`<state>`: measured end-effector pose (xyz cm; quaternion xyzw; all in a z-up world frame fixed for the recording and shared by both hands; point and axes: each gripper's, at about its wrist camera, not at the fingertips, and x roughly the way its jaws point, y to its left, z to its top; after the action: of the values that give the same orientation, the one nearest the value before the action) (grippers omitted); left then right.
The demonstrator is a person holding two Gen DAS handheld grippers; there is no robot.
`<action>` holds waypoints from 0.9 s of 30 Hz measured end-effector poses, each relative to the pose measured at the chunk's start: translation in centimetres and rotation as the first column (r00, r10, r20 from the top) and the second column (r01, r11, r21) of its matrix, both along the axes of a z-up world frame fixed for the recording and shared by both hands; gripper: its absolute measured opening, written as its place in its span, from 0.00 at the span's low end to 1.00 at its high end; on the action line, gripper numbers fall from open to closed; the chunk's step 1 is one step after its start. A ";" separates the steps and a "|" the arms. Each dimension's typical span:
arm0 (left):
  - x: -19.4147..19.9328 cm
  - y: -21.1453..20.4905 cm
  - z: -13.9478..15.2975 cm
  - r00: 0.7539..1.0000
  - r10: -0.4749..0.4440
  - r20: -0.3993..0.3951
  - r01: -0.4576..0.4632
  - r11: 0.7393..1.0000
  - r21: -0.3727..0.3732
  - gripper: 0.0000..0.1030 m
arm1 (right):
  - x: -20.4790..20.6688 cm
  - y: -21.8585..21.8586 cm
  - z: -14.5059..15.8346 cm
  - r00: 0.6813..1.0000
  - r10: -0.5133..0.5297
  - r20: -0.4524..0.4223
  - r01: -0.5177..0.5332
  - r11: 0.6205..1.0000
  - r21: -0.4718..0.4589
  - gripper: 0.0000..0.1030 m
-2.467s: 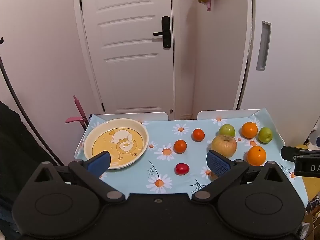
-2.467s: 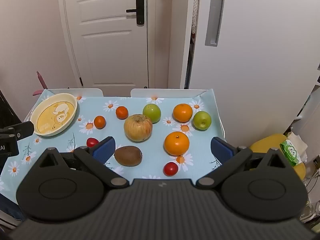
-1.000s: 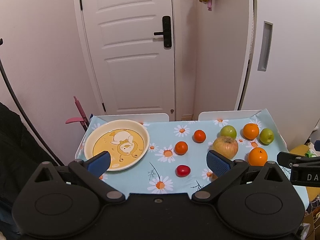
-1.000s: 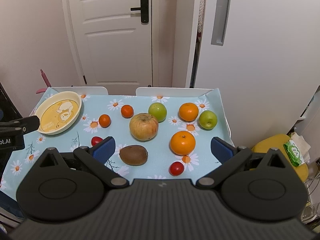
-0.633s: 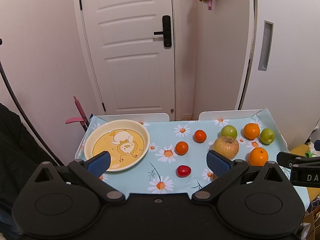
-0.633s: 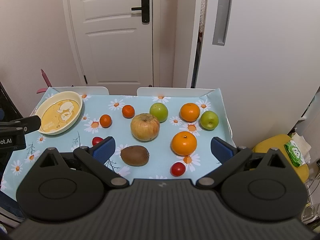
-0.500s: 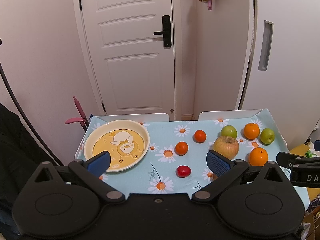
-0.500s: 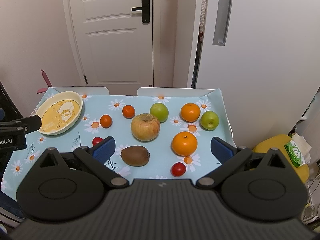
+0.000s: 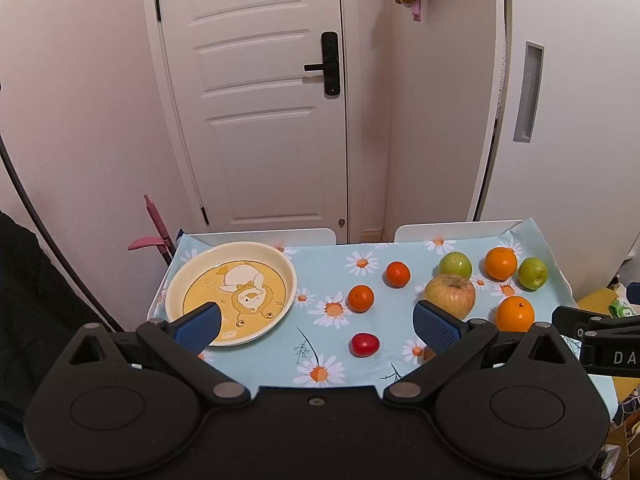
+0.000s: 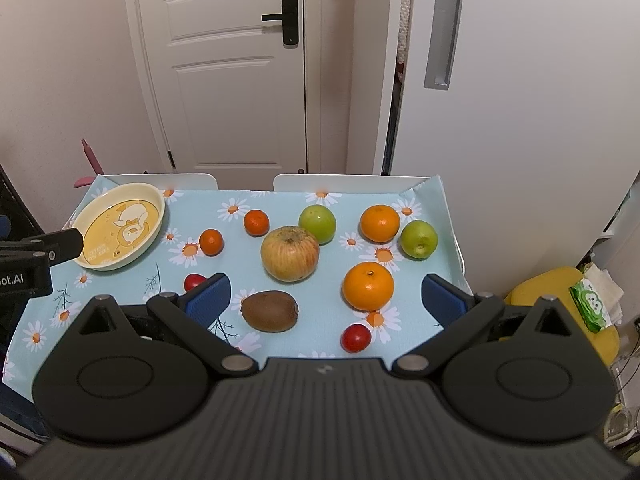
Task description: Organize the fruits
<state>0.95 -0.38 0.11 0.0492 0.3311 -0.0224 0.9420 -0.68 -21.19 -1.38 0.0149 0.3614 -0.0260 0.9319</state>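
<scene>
Right wrist view shows the right gripper (image 10: 326, 294) with its blue fingers (image 10: 210, 294) spread wide and holding nothing, low in the frame above the daisy-print desk (image 10: 256, 200). Between them lie a brown kiwi (image 10: 270, 311) at centre, a small red tomato (image 10: 355, 337) lower right of it, and a large orange (image 10: 368, 286) toward the right. A big streaked apple (image 10: 290, 253) sits just above the kiwi, with a green apple (image 10: 317, 218) touching or just behind it; a second orange (image 10: 380, 223) and another green apple (image 10: 419, 239) sit near the right edge. Two tangerines (image 10: 211, 241) lie left of centre, and a second red tomato (image 10: 195, 280) peeks from behind the left finger. A yellow duck plate (image 10: 154, 200) rests at the upper left of the desk, with no fruit on it. Left wrist view shows the left gripper (image 9: 318, 326) likewise open and empty, its left finger over the near rim of the plate (image 9: 176, 280), the right gripper's tip entering at the right edge
</scene>
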 end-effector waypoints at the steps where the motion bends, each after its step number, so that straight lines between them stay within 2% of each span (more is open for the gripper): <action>1: 0.0 0.0 0.0 1.000 0.000 0.000 0.000 1.000 0.001 1.00 | 0.0 0.0 0.0 1.000 0.001 0.000 -0.001 1.000 0.001 1.00; 17: -0.1 -0.3 0.0 1.000 0.004 -0.003 -0.004 1.000 0.002 1.00 | -0.2 -0.2 0.1 1.000 0.017 -0.003 -0.017 1.000 0.007 1.00; 22: -0.1 -0.2 -0.2 1.000 -0.009 0.013 0.009 1.000 -0.014 1.00 | 0.1 -0.4 -0.1 0.998 0.060 -0.001 -0.060 0.998 -0.001 1.00; 27: 0.7 -0.4 -1.4 0.999 -0.036 0.012 0.035 0.999 0.025 1.00 | 0.8 -1.0 -1.5 0.992 0.127 -0.017 -0.127 0.992 -0.016 1.00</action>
<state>1.64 -0.81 -1.27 0.0668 0.3248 -0.0347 0.9428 0.10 -22.15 -2.87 -0.0161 0.3687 0.0301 0.9289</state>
